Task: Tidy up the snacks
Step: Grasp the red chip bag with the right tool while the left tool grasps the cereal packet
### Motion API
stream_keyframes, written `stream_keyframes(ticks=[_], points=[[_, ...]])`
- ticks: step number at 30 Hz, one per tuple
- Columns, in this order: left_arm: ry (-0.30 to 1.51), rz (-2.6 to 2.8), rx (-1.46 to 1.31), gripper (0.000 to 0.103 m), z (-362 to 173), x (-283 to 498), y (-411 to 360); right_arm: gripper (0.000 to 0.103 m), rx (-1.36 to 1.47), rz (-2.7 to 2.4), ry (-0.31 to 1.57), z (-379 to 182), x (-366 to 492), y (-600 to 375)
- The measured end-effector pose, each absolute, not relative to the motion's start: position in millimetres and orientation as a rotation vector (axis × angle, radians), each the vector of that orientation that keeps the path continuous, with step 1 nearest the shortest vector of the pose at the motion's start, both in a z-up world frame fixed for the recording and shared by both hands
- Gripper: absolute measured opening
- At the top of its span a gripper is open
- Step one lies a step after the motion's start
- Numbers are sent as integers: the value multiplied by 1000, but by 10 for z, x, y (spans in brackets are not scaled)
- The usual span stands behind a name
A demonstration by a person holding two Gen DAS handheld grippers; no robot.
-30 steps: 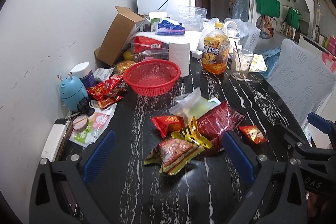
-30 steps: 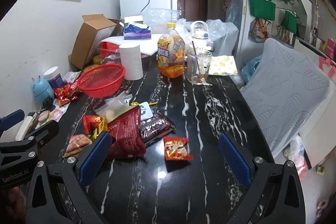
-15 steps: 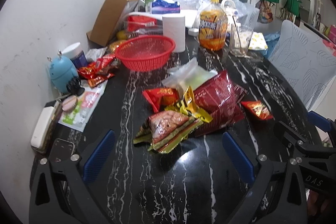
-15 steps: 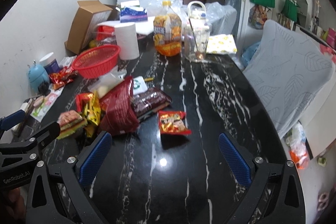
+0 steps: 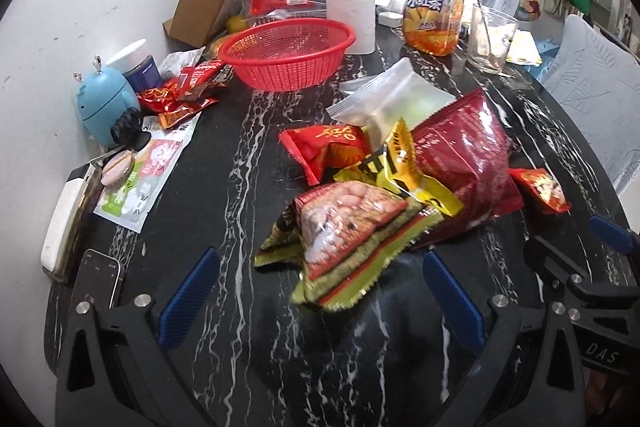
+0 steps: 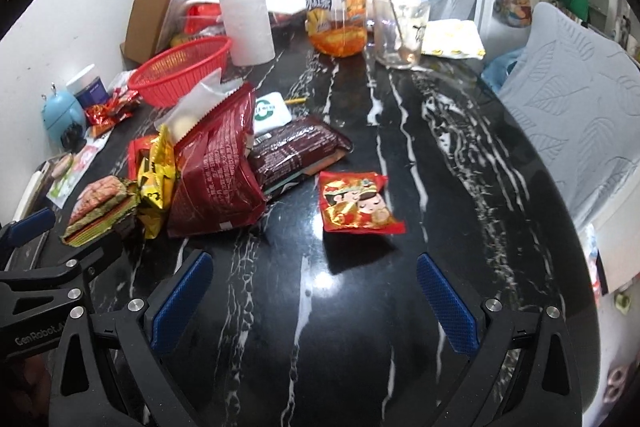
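Note:
A heap of snack packets lies mid-table: a green-and-gold nut packet point(image 5: 344, 227), a yellow packet point(image 5: 396, 167), a big dark red bag point(image 5: 468, 159) and a small red packet point(image 5: 328, 143). My left gripper point(image 5: 320, 291) is open just short of the nut packet, nothing between its fingers. In the right wrist view a small red cartoon packet point(image 6: 356, 203) lies alone ahead of my open right gripper point(image 6: 314, 297); a dark brown packet point(image 6: 296, 151) lies behind it. An empty red basket point(image 5: 286, 53) stands further back.
More red wrappers point(image 5: 180, 95), a blue gadget point(image 5: 104, 103) and a phone point(image 5: 98, 281) sit along the left wall. A paper roll point(image 5: 351, 13), an orange drink bottle point(image 5: 432, 15) and a glass point(image 5: 490, 39) stand at the back. A grey chair point(image 6: 580, 115) stands at the right.
Both grippers have moved forward and down toward the table. The snack heap looms larger before the left one, the cartoon packet before the right. Nothing on the table has shifted.

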State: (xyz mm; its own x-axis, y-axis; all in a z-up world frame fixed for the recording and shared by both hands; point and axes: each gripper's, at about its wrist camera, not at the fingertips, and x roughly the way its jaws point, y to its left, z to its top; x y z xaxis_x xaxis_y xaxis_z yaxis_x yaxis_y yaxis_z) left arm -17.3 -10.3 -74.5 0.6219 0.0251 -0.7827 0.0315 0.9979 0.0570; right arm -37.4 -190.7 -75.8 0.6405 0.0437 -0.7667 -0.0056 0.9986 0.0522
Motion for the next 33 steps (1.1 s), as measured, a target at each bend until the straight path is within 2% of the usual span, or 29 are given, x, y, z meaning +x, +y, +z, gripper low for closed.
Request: stream_keyframes(ticks=[12,20,25,28,31,33], points=[[835,23,77,103,-468,7,-13,103,59,78,884,-730,-91,-1825],[920,30,11,103,-661,217,138,103,47,126,864,-652,100,-1709],[909,55,19,103,-647,209,188,98,41,186,868,-661,191,-1621],[909,66,25,103,-651,200,226,90,54,243,886,-683,242,-1573],[913,45,5,103,-654,181,260,76,64,277,911,-734,279,-1522],[912,48,14,103,-651,163,246,60,57,302,939,-802,309,-1476]])
